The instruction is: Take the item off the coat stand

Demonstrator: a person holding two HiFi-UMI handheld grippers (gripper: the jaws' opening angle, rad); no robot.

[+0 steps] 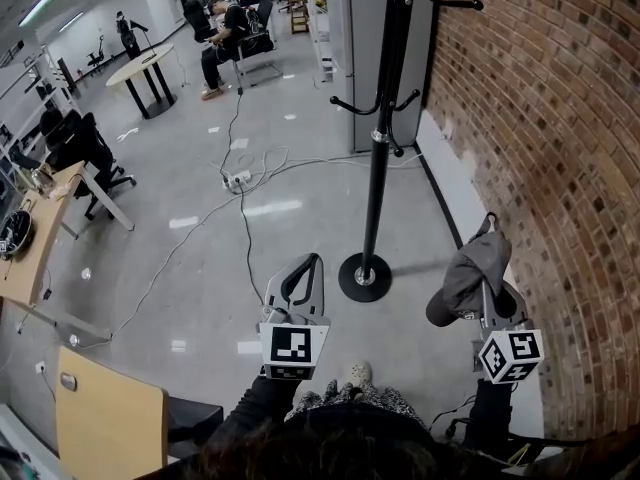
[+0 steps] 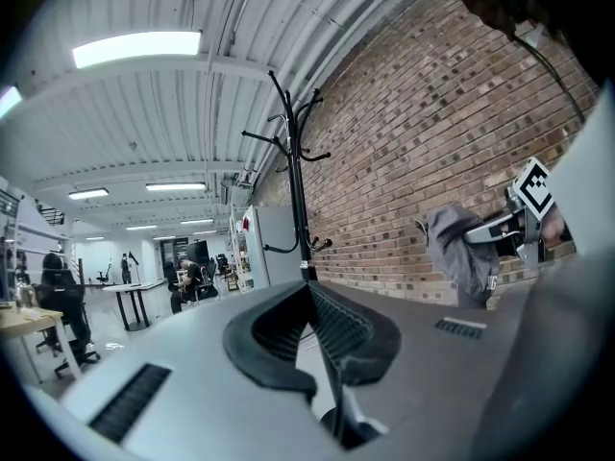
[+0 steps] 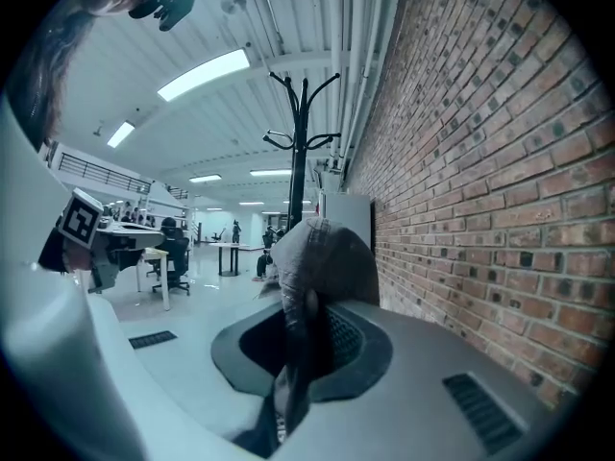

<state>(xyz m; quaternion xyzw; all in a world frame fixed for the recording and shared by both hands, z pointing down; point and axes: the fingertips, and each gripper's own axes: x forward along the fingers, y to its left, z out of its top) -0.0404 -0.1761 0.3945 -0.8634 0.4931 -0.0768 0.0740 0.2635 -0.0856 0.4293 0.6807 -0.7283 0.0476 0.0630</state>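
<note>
nearest the person, the right tongs are clamped on a grey cap, with the cloth pinched between the two jaws and bulging up past their tips. in the head view the cap hangs from these tongs low beside the brick wall, its crown slumped to the left and its long axis running along the jaws. the left tongs are together with nothing between them, held just left of the stand's round foot. the cap is soft, dark grey and creased, and looks light and floppy. it touches no hook: the coat stand, a black pole, rises ahead and to the left of the cap, clearly apart from it, and the hooks that show look bare. so the item seems already off, carried by the right hand, and what remains is likely just to draw it clear of the stand
</note>
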